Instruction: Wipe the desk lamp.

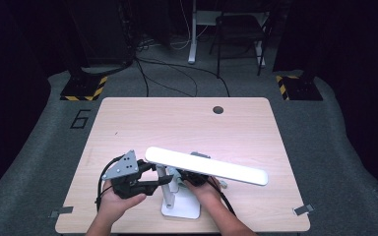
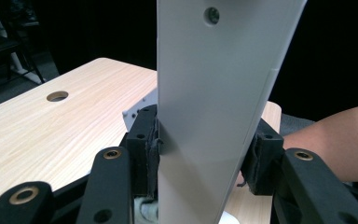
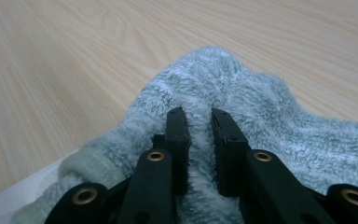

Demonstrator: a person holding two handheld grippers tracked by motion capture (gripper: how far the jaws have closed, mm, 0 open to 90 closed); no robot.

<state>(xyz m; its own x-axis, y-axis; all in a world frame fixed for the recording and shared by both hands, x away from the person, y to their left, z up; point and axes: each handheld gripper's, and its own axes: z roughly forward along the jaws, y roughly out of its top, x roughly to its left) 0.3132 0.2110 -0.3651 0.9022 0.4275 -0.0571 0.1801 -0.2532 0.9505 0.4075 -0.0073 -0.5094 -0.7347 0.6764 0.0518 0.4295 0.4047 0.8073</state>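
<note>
White plastic marks the desk lamp [image 1: 187, 187] seen in the high view, standing on its flat base near the front edge of the wooden desk [image 1: 187, 123], with its long lit head [image 1: 206, 166] stretched level above both hands. The left tool [image 1: 150, 183] is held against the lamp's upright stem, and the right tool [image 1: 189, 178] is tucked under the head, just beside the stem.

In the left gripper view, the lamp head [image 2: 219, 107] is pinched between the two pads of the left tool [image 2: 205, 154], which press on its long edges. A bare forearm [image 2: 331, 140] is seen at the right.

In the right gripper view, the right tool [image 3: 199, 135] is pressed into a pale blue-grey fluffy cloth [image 3: 261, 121], a fold of which is nipped between its nearly closed jaws. The cloth lies on the desk, partly over a white surface [image 3: 23, 191].
</note>
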